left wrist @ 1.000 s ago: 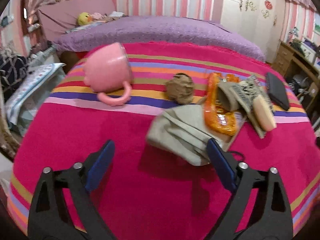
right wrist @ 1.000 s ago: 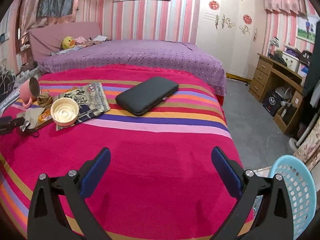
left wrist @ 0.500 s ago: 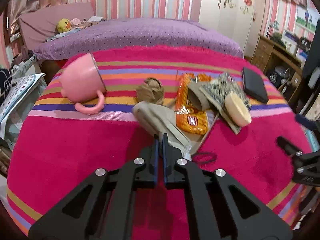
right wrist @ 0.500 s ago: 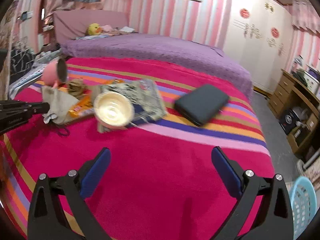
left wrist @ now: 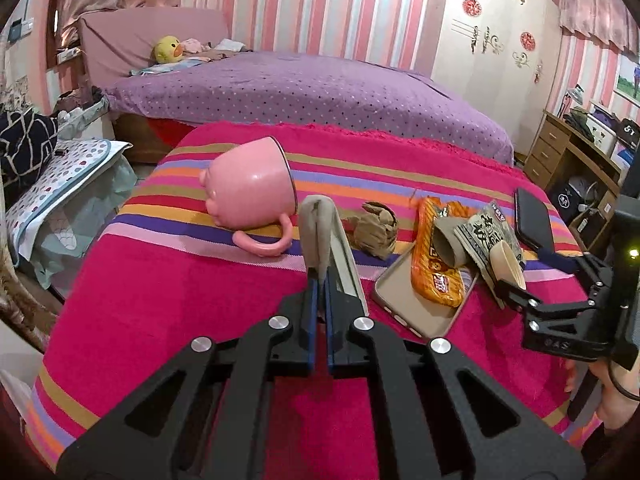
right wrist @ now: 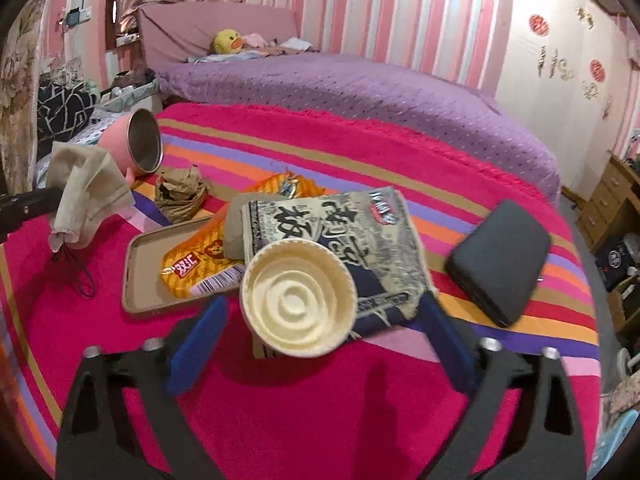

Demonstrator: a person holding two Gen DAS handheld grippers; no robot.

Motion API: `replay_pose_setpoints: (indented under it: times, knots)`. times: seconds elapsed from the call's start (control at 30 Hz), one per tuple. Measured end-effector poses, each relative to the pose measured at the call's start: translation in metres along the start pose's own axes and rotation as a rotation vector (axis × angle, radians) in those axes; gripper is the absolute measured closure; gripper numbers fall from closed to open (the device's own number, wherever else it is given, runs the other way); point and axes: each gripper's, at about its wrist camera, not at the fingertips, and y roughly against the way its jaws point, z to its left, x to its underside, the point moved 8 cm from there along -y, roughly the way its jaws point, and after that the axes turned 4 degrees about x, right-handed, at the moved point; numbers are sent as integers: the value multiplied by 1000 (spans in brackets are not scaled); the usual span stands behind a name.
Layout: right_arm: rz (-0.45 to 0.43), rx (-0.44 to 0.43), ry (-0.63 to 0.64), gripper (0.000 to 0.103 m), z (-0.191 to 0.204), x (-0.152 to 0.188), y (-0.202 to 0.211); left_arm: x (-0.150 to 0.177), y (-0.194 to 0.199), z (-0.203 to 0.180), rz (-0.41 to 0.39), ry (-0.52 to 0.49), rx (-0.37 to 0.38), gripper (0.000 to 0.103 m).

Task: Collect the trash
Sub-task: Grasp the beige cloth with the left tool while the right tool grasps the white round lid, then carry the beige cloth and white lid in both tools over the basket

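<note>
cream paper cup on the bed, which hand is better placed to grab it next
Right. Its open tongs already bracket the cream paper cup, while the left tongs are shut on a beige cloth.

Left wrist view low over striped bedspread (left wrist: pixel 168 280), facing headboard, right wrist view closer, just behind paper bowl (right wrist: pixel 298 296), both sharing pink mug (left wrist: pixel 250 192)

Pink mug (left wrist: pixel 250 190) on its side, frame centre-left, on striped blanket (left wrist: pixel 160 300). Black case (right wrist: pixel 498 262) at right. Beige phone case (right wrist: pixel 142 276) centre-left. Yellow duck plush (left wrist: pixel 168 49) upper left on purple bedspread (left wrist: pixel 320 92).
</note>
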Motion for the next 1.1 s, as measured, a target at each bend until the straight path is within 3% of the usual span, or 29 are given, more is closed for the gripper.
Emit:
replay_pose_setpoints:
  times: [0.1, 0.37, 0.83, 1.1]
  knots:
    - [28, -52, 2, 42, 5, 2, -7, -1, 2, -1, -7, -2, 2, 101]
    - [-53, 9, 33, 42, -4, 10, 31, -2, 23, -22, -49, -46, 12, 101]
    - [-101, 198, -73, 42, -123, 68, 144, 15, 39, -157, -86, -205, 152, 101]
    - [-89, 265, -157, 42, -188, 114, 169, 32, 35, -216, -87, -240, 201, 101]
